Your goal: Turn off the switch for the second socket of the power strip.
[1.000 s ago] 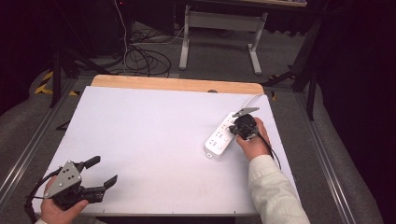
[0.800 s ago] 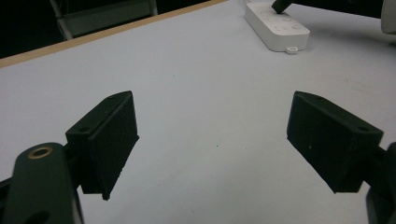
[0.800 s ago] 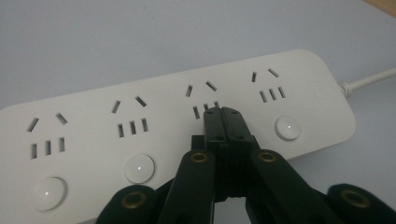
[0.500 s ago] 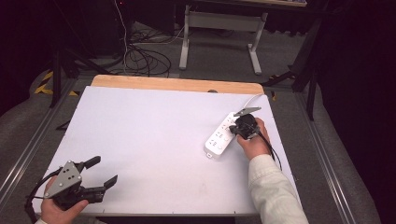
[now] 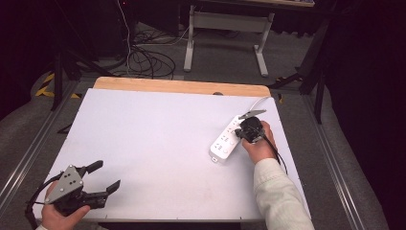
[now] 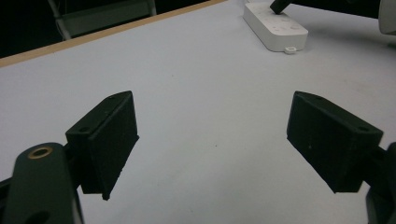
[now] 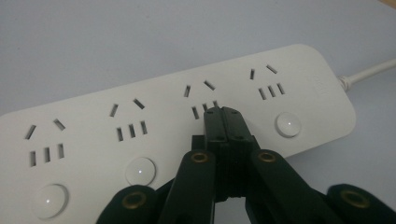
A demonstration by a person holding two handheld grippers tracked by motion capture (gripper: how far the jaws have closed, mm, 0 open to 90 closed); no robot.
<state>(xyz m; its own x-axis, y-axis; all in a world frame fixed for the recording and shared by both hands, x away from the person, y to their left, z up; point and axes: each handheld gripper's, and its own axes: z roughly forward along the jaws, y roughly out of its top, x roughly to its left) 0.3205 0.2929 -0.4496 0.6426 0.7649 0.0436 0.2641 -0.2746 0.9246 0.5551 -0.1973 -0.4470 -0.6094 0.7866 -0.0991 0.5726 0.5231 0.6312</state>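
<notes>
right gripper view has the right gripper [image 7: 223,112], jaws pressed together on nothing, tipped against the white power strip [image 7: 154,126] lying flat at the table's [image 5: 143,143] right side, judged light, rigid, slippery and best gripped across its narrow sides, while the left gripper [image 6: 212,140] is held wide apart.

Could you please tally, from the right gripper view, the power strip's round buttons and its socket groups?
Round buttons on the power strip: 3 in view, a fourth spot hidden behind the shut right gripper
Socket groups: 4
Total: 7
</notes>
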